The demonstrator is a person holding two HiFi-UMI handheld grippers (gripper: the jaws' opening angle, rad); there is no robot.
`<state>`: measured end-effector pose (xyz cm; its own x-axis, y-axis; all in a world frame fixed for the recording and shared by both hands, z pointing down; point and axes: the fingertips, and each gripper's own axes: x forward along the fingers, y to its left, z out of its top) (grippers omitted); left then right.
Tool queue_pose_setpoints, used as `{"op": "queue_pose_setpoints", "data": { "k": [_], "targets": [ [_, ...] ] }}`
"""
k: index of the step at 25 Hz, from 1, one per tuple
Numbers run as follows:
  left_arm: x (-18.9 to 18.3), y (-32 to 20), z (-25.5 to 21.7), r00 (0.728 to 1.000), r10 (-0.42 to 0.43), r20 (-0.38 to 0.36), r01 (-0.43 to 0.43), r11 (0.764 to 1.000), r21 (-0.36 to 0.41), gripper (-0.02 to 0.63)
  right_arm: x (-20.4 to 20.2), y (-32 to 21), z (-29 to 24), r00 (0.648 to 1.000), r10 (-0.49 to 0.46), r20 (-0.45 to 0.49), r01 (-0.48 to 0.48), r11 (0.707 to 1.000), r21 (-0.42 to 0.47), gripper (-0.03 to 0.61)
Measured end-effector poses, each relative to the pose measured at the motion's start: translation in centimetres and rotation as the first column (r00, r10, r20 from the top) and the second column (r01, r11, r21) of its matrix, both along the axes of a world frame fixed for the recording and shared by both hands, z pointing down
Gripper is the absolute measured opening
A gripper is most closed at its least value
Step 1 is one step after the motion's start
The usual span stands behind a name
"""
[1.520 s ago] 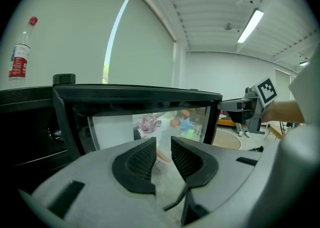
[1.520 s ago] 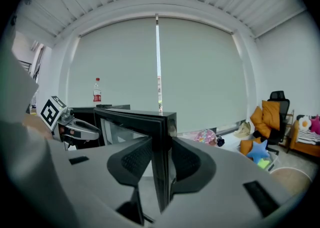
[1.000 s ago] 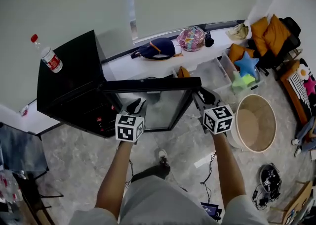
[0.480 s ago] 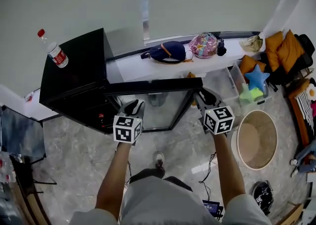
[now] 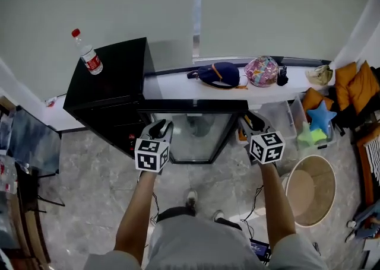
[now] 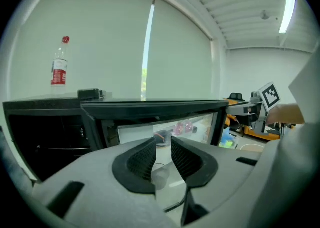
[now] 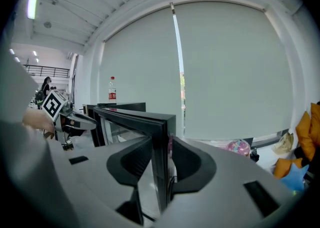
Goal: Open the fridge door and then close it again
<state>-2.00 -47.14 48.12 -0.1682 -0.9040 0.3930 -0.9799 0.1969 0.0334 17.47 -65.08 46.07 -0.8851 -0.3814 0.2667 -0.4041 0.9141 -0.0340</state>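
Observation:
A small black fridge [image 5: 113,79] stands at the left with its glass door [image 5: 196,106] swung wide open toward me. A red-capped bottle [image 5: 88,56] stands on its top. My right gripper [image 5: 250,121] straddles the door's free edge [image 7: 161,122]. Its jaws have just been opening a little, but both pads still lie against the frame. My left gripper [image 5: 159,127] hovers before the door's hinge side. Its jaws [image 6: 163,144] are a narrow gap apart with nothing between them, and the door glass [image 6: 165,127] lies just beyond.
Behind the door, a white ledge holds a dark blue bag [image 5: 217,75] and a colourful backpack [image 5: 263,71]. To the right are a clear bin [image 5: 279,114], a blue star cushion [image 5: 321,116] and a round basket [image 5: 310,189]. A dark chair [image 5: 29,144] stands at the left.
The head view has swung, so the fridge and ledge sit further right in the picture. The right gripper stays on the door's free edge. The left gripper has risen slightly near the hinge side.

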Motion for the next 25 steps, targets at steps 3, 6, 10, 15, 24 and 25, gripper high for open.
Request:
{"op": "queue_pose_setpoints", "data": {
  "k": [3, 6, 10, 15, 24, 25],
  "targets": [
    [0.9, 1.2, -1.8, 0.998, -0.054, 0.008, 0.054, 0.998, 0.026, 0.069, 0.8, 0.3, -1.4, 0.998, -0.043, 0.043, 0.042, 0.999, 0.024, 0.125],
    [2.1, 2.7, -3.8, 0.995, -0.103, 0.004, 0.102, 0.993, 0.065, 0.069, 2.6, 0.3, -3.3, 0.994, -0.078, 0.081, 0.072, 0.994, 0.079, 0.13],
    [3.9, 4.7, -6.0, 0.986, -0.163, 0.025, 0.16, 0.982, 0.1, 0.069, 5.7, 0.0, -5.6, 0.99, -0.116, 0.084, 0.105, 0.986, 0.132, 0.134],
    [6.1, 7.0, -8.6, 0.98, -0.188, 0.065, 0.178, 0.976, 0.128, 0.068, 8.3, 0.6, -9.0, 0.981, -0.171, 0.092, 0.15, 0.968, 0.201, 0.141],
    [5.9, 10.5, -13.9, 0.968, -0.175, 0.179, 0.138, 0.969, 0.204, 0.069, 10.8, 2.8, -12.6, 0.978, -0.166, 0.125, 0.131, 0.959, 0.25, 0.185],
    [5.6, 10.8, -14.6, 0.967, -0.177, 0.186, 0.135, 0.967, 0.218, 0.069, 10.7, 3.2, -12.9, 0.978, -0.167, 0.128, 0.131, 0.958, 0.256, 0.187]
  ]
}}
